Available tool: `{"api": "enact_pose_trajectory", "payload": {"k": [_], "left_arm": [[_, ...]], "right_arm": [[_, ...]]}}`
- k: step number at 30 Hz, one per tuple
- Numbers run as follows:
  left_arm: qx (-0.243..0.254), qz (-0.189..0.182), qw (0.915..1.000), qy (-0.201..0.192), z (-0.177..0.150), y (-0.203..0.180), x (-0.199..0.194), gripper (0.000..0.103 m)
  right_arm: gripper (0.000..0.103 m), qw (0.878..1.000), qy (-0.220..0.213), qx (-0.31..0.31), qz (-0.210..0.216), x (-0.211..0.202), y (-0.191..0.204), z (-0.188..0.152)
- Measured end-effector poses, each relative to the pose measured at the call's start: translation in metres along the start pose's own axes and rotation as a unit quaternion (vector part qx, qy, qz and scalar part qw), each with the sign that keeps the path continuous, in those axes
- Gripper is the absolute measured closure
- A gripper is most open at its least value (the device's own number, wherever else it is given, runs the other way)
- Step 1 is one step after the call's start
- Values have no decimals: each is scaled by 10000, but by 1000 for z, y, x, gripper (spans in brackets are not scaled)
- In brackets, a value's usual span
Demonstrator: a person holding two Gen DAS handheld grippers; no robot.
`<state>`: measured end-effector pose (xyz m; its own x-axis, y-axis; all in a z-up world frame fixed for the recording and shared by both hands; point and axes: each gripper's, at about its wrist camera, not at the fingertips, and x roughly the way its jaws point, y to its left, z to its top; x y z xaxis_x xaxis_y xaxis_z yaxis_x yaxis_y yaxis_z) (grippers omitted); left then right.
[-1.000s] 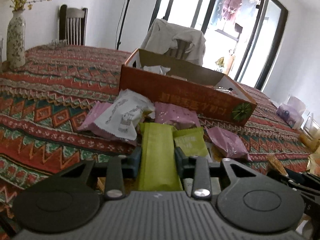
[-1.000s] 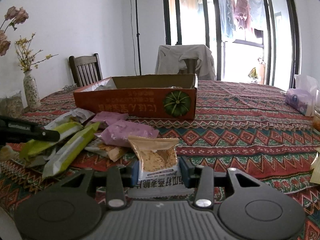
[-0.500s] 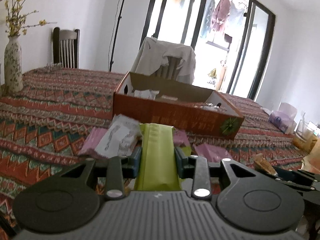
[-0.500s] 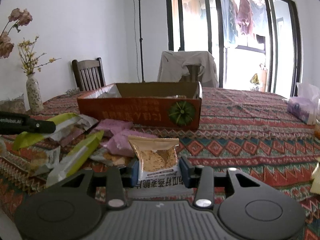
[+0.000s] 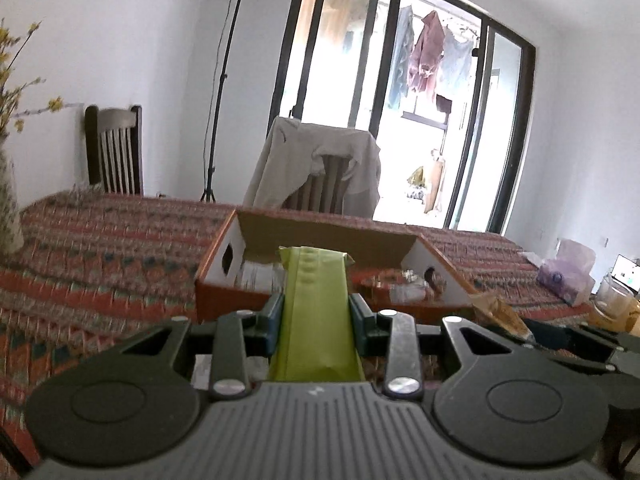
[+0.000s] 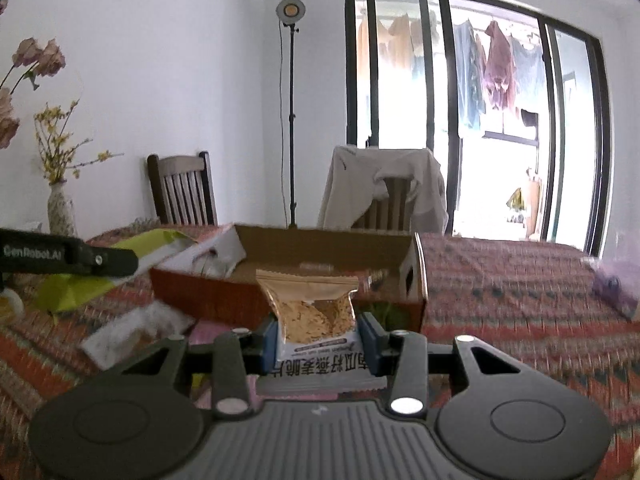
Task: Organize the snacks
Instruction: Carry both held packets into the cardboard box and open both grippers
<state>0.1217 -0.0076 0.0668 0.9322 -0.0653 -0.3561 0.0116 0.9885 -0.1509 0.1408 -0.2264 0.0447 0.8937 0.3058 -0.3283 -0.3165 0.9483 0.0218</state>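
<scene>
Green packet (image 5: 316, 312) clamped in left tool (image 5: 316, 322), oat bag (image 6: 314, 308) in right tool (image 6: 318, 338).
Both hang near the orange box (image 6: 208, 296) on the bench (image 6: 520, 304).

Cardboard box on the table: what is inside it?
The cardboard box holds a few pale snack packets, blurred. The green packet in the left claw covers its middle; the near wall hides the floor.

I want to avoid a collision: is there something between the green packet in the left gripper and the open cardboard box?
Nothing visible. The green packet, clamped in the left gripper, points straight at the cardboard box, with only its near wall ahead.
</scene>
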Motion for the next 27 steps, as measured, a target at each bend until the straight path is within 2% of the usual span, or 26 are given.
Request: {"api": "enact_pose_trajectory", "payload": {"k": [6, 15, 22, 27], "left_arm": [[60, -22, 10000, -69, 25, -4, 26, 68], [-36, 3, 9999, -110, 53, -3, 79, 68], [-280, 137, 9994, -125, 58, 3, 116, 68], [-180, 469, 9983, -286, 50, 7, 134, 68]], "right_arm": [[62, 9999, -112, -46, -77, 33, -1, 32], [62, 9998, -33, 89, -160, 97, -6, 68], [62, 9992, 89, 319, -218, 142, -13, 69], [62, 9988, 189, 411, -167, 158, -21, 53]]}}
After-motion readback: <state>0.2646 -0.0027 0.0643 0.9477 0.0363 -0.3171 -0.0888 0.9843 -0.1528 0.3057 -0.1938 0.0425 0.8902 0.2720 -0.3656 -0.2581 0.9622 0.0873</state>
